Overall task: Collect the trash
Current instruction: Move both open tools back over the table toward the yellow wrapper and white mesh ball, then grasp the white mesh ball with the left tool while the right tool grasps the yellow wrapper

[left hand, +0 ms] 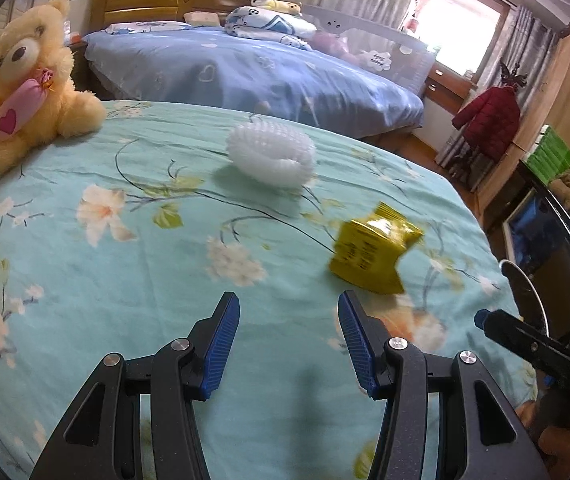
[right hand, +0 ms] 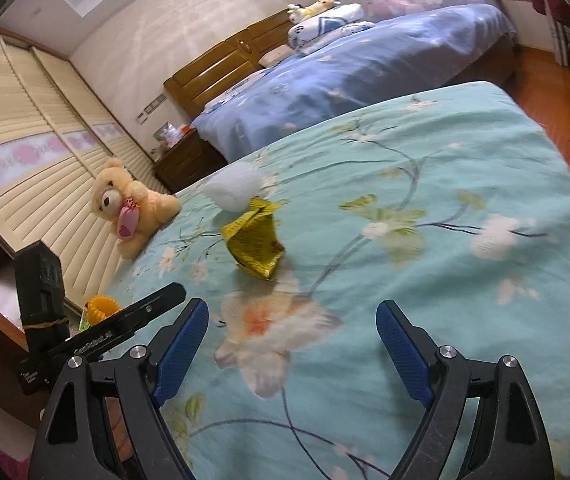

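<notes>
Left wrist view shows the left gripper [left hand: 289,332] with jaws apart and nothing between them, hanging over a floral sheet [left hand: 125,280]. A crumpled yellow wrapper [left hand: 373,252] lies on the sheet just ahead and to the right of it, and a white foam net [left hand: 271,154] sits farther back. A teddy bear [left hand: 33,80] rests at the far left edge, well apart from both. In the right wrist view the right gripper [right hand: 293,332] stands wide and empty too, with the wrapper [right hand: 255,242] ahead and the net [right hand: 233,190] touching or just behind it; I cannot tell which. Both pieces look very light and soft. The wrapper is likely slick foil that crushes flat, so a pinch on its raised, folded upper edge seems safest. The net should squash easily; take it across its rolled rim.
</notes>
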### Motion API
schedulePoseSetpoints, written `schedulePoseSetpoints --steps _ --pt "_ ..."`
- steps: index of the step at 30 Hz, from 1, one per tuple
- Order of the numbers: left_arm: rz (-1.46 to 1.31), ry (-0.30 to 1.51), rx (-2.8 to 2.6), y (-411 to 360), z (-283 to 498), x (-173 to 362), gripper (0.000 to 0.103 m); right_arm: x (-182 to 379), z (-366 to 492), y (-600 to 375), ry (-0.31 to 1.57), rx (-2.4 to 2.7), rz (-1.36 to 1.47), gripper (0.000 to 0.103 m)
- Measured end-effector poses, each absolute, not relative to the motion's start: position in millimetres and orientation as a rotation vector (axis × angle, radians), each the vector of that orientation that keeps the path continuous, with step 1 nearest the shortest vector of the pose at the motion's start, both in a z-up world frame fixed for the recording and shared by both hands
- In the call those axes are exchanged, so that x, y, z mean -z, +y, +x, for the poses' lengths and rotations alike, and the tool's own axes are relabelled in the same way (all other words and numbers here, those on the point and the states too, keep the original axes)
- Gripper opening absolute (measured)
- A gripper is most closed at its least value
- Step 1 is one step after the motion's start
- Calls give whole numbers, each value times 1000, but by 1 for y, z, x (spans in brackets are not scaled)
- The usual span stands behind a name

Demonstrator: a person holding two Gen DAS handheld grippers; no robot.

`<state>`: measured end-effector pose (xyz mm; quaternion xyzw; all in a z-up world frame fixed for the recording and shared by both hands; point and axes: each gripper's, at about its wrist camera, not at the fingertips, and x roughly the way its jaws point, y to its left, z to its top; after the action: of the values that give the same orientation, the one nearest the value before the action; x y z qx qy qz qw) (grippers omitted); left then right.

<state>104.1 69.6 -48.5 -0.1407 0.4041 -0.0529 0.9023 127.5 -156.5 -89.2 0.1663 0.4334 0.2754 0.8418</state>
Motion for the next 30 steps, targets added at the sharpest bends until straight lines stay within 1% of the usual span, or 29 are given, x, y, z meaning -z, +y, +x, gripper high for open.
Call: schedulePoseSetpoints --steps 6,14,22,24,25,26,27,28,29,30 --pt "-300 872 85 87 146 57 51 92 142 -137 927 -619 347 87" --pt "-282 854 58 103 193 57 51 94 160 -111 932 -650 331 87" --pt "-256 857 73 110 245 71 51 102 175 -92 962 -653 299 86" --pt "-253 867 84 111 257 77 50 104 178 -90 966 -646 292 81" --pt "-254 870 91 111 261 79 50 105 180 -89 968 -642 291 72" --pt "-254 871 97 111 263 79 49 106 180 -90 971 -637 289 59" --pt "-253 872 108 110 267 80 49 108 182 -89 979 -632 287 51" --pt "-248 871 117 109 271 81 49 110 184 -89 989 -632 291 48" --pt "-237 866 124 106 274 81 49 110 185 -91 989 -639 304 48" --pt "-229 863 130 104 276 81 44 110 185 -92 986 -640 308 48"
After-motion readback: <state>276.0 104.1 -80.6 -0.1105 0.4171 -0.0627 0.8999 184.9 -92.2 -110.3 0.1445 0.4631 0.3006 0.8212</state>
